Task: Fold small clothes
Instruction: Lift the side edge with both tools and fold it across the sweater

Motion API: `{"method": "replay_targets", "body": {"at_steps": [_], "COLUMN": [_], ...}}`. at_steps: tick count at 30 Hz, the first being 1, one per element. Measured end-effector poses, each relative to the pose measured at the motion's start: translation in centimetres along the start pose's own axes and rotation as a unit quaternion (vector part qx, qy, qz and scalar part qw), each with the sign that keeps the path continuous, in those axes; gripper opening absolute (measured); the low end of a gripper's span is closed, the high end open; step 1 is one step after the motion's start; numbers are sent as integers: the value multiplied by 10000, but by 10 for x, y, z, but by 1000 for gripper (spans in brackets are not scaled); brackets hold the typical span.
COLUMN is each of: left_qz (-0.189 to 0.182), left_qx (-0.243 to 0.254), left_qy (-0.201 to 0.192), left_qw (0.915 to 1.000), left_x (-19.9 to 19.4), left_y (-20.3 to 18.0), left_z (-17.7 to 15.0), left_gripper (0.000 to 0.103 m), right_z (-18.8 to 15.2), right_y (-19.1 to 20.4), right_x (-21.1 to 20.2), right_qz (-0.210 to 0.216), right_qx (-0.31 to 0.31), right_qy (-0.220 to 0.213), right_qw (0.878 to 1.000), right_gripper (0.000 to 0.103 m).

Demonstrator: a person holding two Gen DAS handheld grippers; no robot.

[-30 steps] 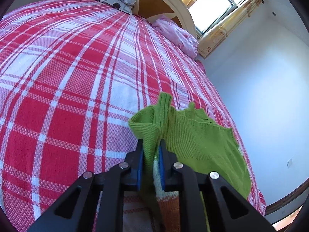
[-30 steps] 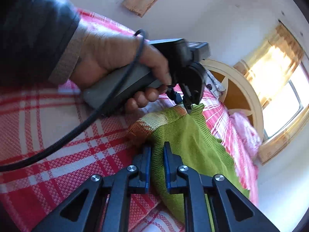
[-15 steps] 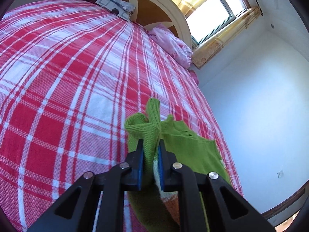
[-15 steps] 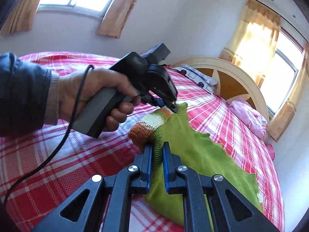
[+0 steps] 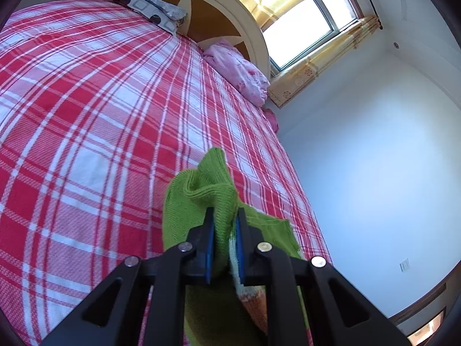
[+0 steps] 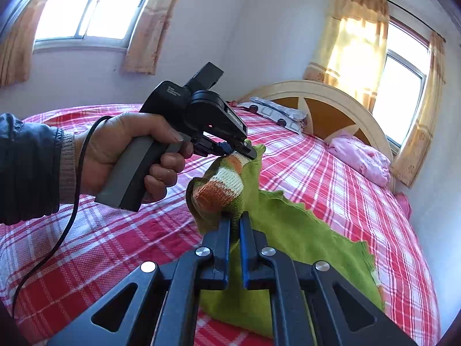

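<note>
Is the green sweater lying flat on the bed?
No, the green sweater is pinched by the left gripper and the right gripper, its striped edge lifted above the bed.

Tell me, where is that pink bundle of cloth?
The pink bundle lies at the bed's far right corner against the headboard, below the window.

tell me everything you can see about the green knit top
The green knit top is a small, ribbed-looking garment, bright lime, with an orange, cream and green striped band at one bunched end and a wavy edge along its far side. Both grippers are shut on it: the left gripper pinches a crumpled green fold, the right gripper clamps beside the striped band. That end is lifted; the rest drapes down onto the red plaid bedspread.
</note>
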State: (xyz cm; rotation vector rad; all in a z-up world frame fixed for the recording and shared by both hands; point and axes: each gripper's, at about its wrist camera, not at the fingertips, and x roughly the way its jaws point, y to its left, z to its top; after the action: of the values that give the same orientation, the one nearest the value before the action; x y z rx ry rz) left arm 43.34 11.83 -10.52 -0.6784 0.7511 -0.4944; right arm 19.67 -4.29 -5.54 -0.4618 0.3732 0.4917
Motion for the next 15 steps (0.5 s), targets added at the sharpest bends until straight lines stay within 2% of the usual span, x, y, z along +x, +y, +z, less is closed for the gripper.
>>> {"method": "replay_targets", "body": {"at_steps": [15], "left_qz": [-94], "left_qx": [382], "left_qy": [217], "left_qw": [9990], "left_x": [47], "left_y": [-68], "left_z": [4], "left_gripper": [13], "right_z": [-21], "right_y": [-76], "right_x": [-26], "right_qz": [-133], "right_qx": [855], "right_qy": [-101], "right_qw": [9962], "right_gripper": [5]}}
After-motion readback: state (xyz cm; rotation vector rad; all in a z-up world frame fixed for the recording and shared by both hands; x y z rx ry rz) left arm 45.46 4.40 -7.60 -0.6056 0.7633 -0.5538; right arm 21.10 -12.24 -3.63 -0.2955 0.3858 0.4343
